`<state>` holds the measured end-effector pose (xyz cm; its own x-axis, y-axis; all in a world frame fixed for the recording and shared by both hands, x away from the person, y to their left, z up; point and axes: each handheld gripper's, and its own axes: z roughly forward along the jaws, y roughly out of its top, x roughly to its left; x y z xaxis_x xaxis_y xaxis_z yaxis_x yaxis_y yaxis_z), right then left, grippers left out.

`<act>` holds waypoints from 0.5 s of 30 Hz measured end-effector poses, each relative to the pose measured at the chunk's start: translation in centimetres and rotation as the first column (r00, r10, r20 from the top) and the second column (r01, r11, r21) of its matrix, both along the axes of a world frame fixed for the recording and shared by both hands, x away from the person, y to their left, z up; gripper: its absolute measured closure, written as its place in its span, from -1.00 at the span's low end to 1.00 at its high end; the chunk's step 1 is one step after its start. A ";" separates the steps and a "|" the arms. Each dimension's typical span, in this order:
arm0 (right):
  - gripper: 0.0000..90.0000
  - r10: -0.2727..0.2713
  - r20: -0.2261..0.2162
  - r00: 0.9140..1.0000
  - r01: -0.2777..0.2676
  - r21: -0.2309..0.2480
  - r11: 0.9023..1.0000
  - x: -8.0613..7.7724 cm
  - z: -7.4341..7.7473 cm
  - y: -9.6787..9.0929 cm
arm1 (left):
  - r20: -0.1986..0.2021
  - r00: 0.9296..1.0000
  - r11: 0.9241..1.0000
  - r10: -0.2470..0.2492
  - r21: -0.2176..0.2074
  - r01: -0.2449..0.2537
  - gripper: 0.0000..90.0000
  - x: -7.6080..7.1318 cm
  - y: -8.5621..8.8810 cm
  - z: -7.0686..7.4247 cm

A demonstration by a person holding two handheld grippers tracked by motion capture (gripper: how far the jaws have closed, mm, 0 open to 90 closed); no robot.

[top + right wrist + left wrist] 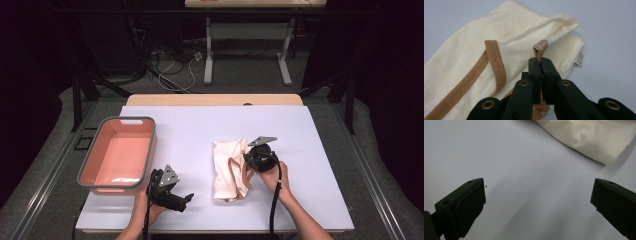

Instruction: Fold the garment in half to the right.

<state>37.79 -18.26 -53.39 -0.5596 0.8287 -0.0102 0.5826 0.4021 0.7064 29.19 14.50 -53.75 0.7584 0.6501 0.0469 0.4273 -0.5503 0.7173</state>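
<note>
Cream knit garment (474,62), tan-trimmed, pinched by right gripper (540,62).

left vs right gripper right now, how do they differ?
Jaws: the left gripper stands wide open with nothing between its jaws; the right gripper is shut on the tan trim of the cream garment.
Place: the left gripper sits near the table's front edge beside the pink bin, apart from the garment; the right gripper is at the garment's right edge.
Shared: both are black, hand-held, with a grey plate on top.
</note>
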 end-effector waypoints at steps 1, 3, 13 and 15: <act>0.94 -0.009 -0.004 1.000 0.009 0.008 1.000 0.0 0.0 -0.2 | 0.000 1.000 1.000 -0.001 0.001 0.001 -1.00 0.0 0.0 0.0; 0.93 -0.013 -0.020 1.000 0.013 0.002 1.000 0.0 -0.1 -0.6 | -0.002 1.000 1.000 -0.001 0.002 0.001 -1.00 0.0 0.0 0.0; 0.36 -0.061 -0.014 0.998 0.060 -0.076 0.995 0.3 0.1 -1.8 | -0.005 1.000 1.000 -0.002 0.003 0.002 -1.00 0.1 0.0 -0.1; 0.29 -0.079 0.003 0.997 0.079 -0.077 0.994 0.3 0.4 -2.0 | -0.005 1.000 1.000 -0.001 0.003 0.001 -1.00 0.1 0.0 -0.1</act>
